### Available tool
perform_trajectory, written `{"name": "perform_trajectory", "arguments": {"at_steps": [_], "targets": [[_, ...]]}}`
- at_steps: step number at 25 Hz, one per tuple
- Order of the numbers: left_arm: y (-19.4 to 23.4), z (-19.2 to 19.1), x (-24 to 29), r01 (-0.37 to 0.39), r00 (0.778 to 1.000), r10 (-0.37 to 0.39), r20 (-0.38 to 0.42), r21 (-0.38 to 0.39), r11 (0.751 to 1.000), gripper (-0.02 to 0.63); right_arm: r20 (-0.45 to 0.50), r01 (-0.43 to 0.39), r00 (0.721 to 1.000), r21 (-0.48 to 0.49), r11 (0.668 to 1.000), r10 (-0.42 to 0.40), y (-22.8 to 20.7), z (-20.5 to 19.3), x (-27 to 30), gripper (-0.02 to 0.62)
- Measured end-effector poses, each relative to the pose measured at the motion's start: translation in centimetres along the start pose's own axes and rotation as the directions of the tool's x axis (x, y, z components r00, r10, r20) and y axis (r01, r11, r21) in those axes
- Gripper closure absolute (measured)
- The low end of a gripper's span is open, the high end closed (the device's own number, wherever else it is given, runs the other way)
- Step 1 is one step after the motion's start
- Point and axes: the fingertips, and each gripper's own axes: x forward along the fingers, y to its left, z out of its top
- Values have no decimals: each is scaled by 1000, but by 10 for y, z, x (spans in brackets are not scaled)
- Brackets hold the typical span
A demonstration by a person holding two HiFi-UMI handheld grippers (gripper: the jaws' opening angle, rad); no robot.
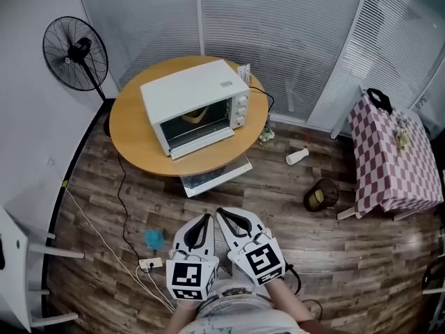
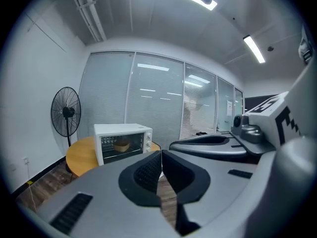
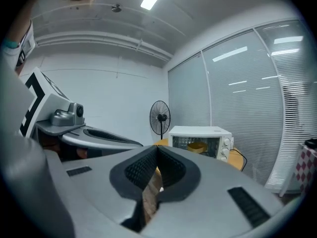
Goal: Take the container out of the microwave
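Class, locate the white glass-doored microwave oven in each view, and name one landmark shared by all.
Head view: white microwave oven upper centre-left, on round wooden table.
Left gripper view: oven left of centre.
Right gripper view: oven right of centre.
Shared landmark: black pedestal fan, left of the oven everywhere.

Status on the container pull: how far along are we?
Done: nothing yet. The door of the microwave looks closed, with the container inside behind the glass. In hand: nothing; the left gripper and right gripper are both shut, empty, short of the table. Left: approach, open the door, take the container out.
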Motion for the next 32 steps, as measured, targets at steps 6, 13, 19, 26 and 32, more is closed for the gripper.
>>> {"name": "perform_trajectory", "arguments": {"at_steps": [6, 13, 19, 26, 32], "targets": [[17, 19, 36, -23, 1000, 23, 17, 1, 1000, 592, 10, -29, 1000, 11, 1000, 29, -30, 13, 31, 601], [38, 36, 75, -54, 998, 54, 18, -4, 999, 591, 25, -64, 998, 4, 998, 64, -60, 24, 68, 601], [51, 40, 98, -87, 996, 87, 1, -36, 996, 591, -1, -93, 996, 15, 996, 93, -77, 26, 87, 601], [53, 45, 125, -130, 991, 130, -14, -35, 991, 592, 5, -108, 994, 20, 994, 108, -109, 30, 99, 601], [49, 54, 149, -166, 986, 165, -10, -12, 986, 592, 14, -170, 985, 4, 985, 170, -127, 27, 107, 601]]}}
